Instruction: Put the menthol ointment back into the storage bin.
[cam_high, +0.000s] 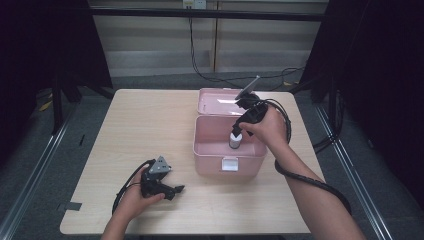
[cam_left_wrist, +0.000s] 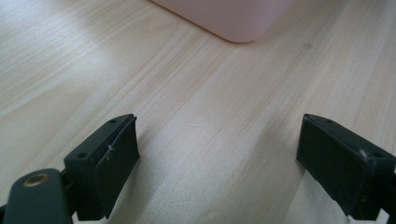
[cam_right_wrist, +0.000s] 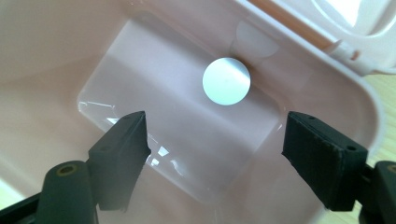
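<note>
1. High view: an open pink box (cam_high: 227, 150) stands on the wooden table (cam_high: 150, 125), with its lid (cam_high: 217, 101) folded back behind it. The right gripper (cam_high: 239, 131) hangs above the box and points down into it. A small bottle with a white cap (cam_high: 235, 140) stands upright inside the box, just below this gripper. The left gripper (cam_high: 176, 189) rests on the table near the front edge, well apart from the box.

2. Left gripper view: the two black jaws stand wide apart with bare table (cam_left_wrist: 210, 121) between them. A corner of the pink box (cam_left_wrist: 233, 18) is seen at the top.

3. Right gripper view: the jaws are apart and nothing is between them. The round white cap (cam_right_wrist: 226, 80) is below, inside the box (cam_right_wrist: 56, 46), not touched by the jaws.
</note>
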